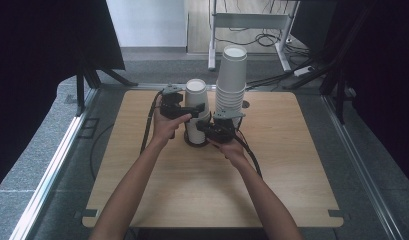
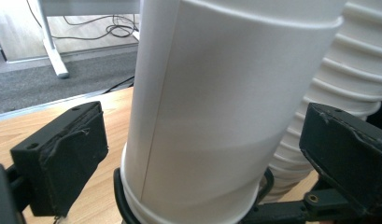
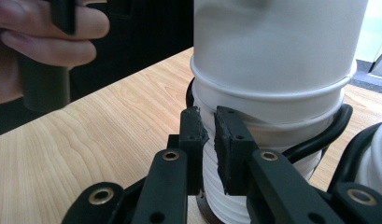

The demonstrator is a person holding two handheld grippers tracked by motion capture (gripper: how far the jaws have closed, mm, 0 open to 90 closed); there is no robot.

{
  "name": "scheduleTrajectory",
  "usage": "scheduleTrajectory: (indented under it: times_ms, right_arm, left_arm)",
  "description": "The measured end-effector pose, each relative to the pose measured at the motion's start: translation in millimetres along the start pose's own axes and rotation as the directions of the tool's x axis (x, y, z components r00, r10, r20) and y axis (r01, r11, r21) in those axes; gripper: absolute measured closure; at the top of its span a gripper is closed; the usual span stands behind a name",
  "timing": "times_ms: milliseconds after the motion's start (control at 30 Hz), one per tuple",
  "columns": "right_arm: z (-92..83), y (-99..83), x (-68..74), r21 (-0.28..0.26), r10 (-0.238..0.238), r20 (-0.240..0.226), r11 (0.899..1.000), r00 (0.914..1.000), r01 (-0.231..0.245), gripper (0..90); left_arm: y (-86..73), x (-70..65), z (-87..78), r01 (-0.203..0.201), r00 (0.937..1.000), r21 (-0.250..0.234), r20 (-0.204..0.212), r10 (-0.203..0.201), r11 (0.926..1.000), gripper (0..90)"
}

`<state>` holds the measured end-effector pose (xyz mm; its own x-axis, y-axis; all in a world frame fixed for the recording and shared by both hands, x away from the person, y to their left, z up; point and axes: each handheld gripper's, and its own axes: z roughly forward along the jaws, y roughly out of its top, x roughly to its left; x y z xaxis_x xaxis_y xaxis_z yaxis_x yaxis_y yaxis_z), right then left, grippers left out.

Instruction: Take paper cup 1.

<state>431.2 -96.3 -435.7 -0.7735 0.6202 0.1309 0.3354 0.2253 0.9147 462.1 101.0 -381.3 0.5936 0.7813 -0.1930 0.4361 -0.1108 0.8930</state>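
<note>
Left tool (image 2: 198, 163) – open around cup stack (image 2: 216, 107)

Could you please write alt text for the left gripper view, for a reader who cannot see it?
A white paper cup, nested upside down on a short stack, stands between the open jaws of the left claw, whose black pads sit clear of its sides. Behind it to the right rises a taller stack of cups, and the wooden table shows at the left.

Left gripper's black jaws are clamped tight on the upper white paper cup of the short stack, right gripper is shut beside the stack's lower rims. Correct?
Not quite. The left gripper stands open: in the left gripper view its jaws sit clear of the upper white paper cup on both sides. The right gripper is shut, as you said.
</note>
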Motion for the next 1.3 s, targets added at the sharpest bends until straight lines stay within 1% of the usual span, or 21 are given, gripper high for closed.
scheduleTrajectory:
  times_ms: [100,200,267,300,333,400,500,600,633,700,733,833,933,1033,1300]
  right_arm:
    - [-0.4,0.8,-0.3,-0.001,-0.004,0.003,1.0,1.0,0.004,82.1]
    - [-0.7,1.2,-0.6,-0.004,-0.001,0.006,1.0,1.0,0.001,82.6]
    - [-0.4,1.3,-0.5,-0.005,0.001,0.005,1.0,1.0,-0.001,82.8]
    - [0.1,1.4,-0.9,-0.009,-0.007,0.005,1.0,1.0,0.007,82.8]
    - [0.4,1.5,-0.7,-0.009,-0.009,0.005,1.0,1.0,0.009,82.9]
    - [1.3,1.7,0.6,-0.003,-0.01,0.0,1.0,1.0,0.01,82.9]
    - [1.7,2.1,1.4,-0.001,-0.01,0.002,1.0,0.9999,0.01,82.9]
    - [2.0,2.7,1.8,0.0,-0.015,0.003,1.0,0.9999,0.015,82.9]
    - [2.1,2.8,1.7,0.0,-0.015,0.002,1.0,0.9999,0.015,82.8]
    - [2.3,2.9,1.9,0.0,-0.016,0.002,1.0,0.9999,0.016,82.9]
    - [2.3,3.0,1.8,0.0,-0.017,0.001,1.0,0.9999,0.017,82.9]
    - [2.3,3.0,1.9,0.0,-0.017,0.001,1.0,0.9999,0.017,82.9]
    - [2.3,3.0,1.9,0.0,-0.017,0.001,1.0,0.9998,0.017,82.8]
    - [2.4,3.3,2.1,0.001,-0.021,0.001,1.0,0.9998,0.021,82.6]
    - [2.7,3.5,1.8,0.003,-0.018,-0.001,1.0,0.9998,0.018,82.6]
  left_arm:
    - [1.3,-1.6,6.4,-0.01,0.9999,0.014,-0.005,0.01,0.9998,0.9]
    - [2.3,-2.1,13.4,-0.012,0.9999,0.029,-0.001,0.012,0.9995,1.0]
    - [1.5,-2.7,17.9,-0.022,0.9997,0.038,-0.003,0.023,0.999,1.1]
    - [0.8,-3.4,19.9,-0.022,0.9997,0.042,-0.005,0.022,0.9989,1.1]
    - [-0.1,-4.7,22.1,-0.018,0.9997,0.043,-0.014,0.018,0.9989,1.0]
    - [-1.0,-5.1,24.1,-0.02,0.9996,0.045,-0.018,0.021,0.9988,1.0]
    - [-2.5,-4.7,26.8,-0.013,0.9997,0.038,-0.02,0.013,0.9992,1.1]
    - [-4.2,-4.7,28.7,-0.023,0.999,0.045,-0.037,0.024,0.9987,2.8]
    - [-4.9,-4.2,28.9,-0.034,0.9983,0.052,-0.045,0.036,0.9981,3.7]
    - [-6.7,-3.5,30.0,-0.035,0.9976,0.063,-0.057,0.039,0.9974,7.4]
    - [-7.4,-2.6,29.7,-0.031,0.9982,0.055,-0.05,0.034,0.998,8.4]
    - [-7.7,-2.8,28.7,-0.045,0.9976,0.052,-0.051,0.048,0.9976,9.9]
    - [-8.4,-2.8,28.7,-0.046,0.9976,0.044,-0.049,0.048,0.998,10.8]
    - [-8.0,-3.0,28.5,-0.048,0.9975,0.046,-0.049,0.05,0.9978,11.2]
    - [-8.9,-2.7,28.9,-0.053,0.9973,0.03,-0.048,0.055,0.9981,11.3]
